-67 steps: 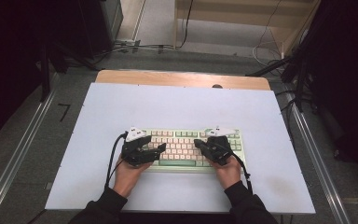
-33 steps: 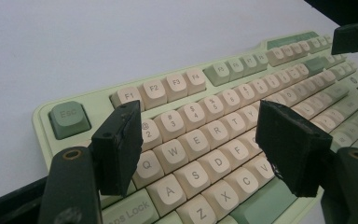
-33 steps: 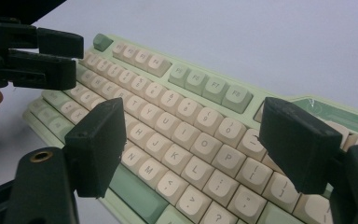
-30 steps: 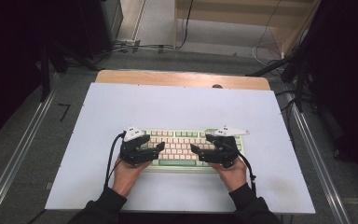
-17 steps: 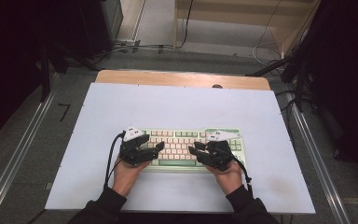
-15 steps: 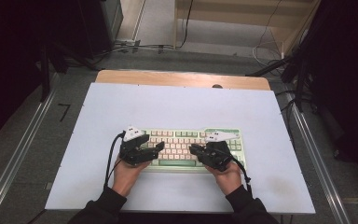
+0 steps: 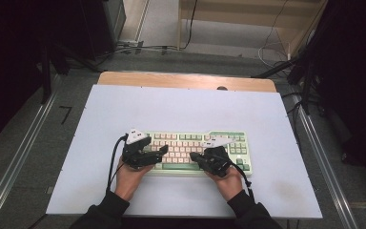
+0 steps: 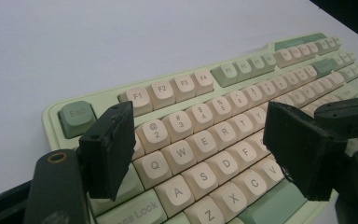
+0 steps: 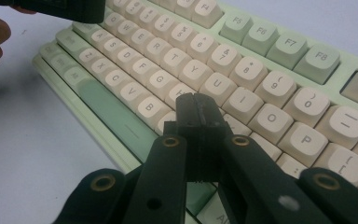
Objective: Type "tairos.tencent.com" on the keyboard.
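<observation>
one green-and-cream keyboard (image 7: 198, 150) lies alone on the bench (image 7: 181, 107), nearer its front edge than its back, with two grippers over it: the left gripper (image 8: 200, 154), its fingers spread and just opening wider with nothing between them, and the right gripper (image 9: 197, 116), its fingers pressed together above the letter keys.

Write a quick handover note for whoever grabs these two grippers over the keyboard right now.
Left gripper: jaws open and just widening, nothing between them, over the letter keys at the keyboard's left end.
Right gripper: jaws shut on nothing, tips together over the home-row keys right of centre; whether they touch a key is unclear.
Done: both grippers positioned over the keys.
Left: probably pressing keys with the shut tips.
</observation>
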